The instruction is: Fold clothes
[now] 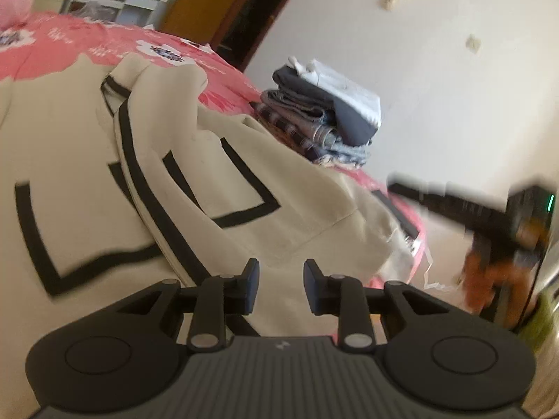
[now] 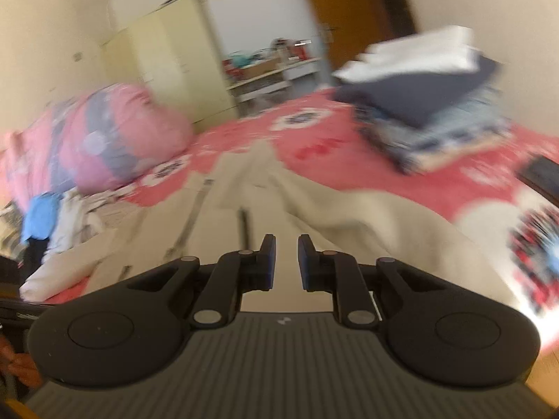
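Left wrist view: your left tongs [image 1: 281,284] hover narrowly parted, empty, above the cream jacket [image 1: 104,160] on the bed [image 1: 63,38]; your right tongs [image 2: 286,262] likewise grip nothing.

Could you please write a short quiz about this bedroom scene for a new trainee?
1. True or false: the left tool is gripping the cream jacket.
2. What lies on top of the stack of folded clothes? A) a white garment B) a red towel C) a black shoe
3. What colour are the stripes on the cream jacket?

Key:
1. False. The jaws stand apart with nothing between them; the right tool is empty too.
2. A
3. Black
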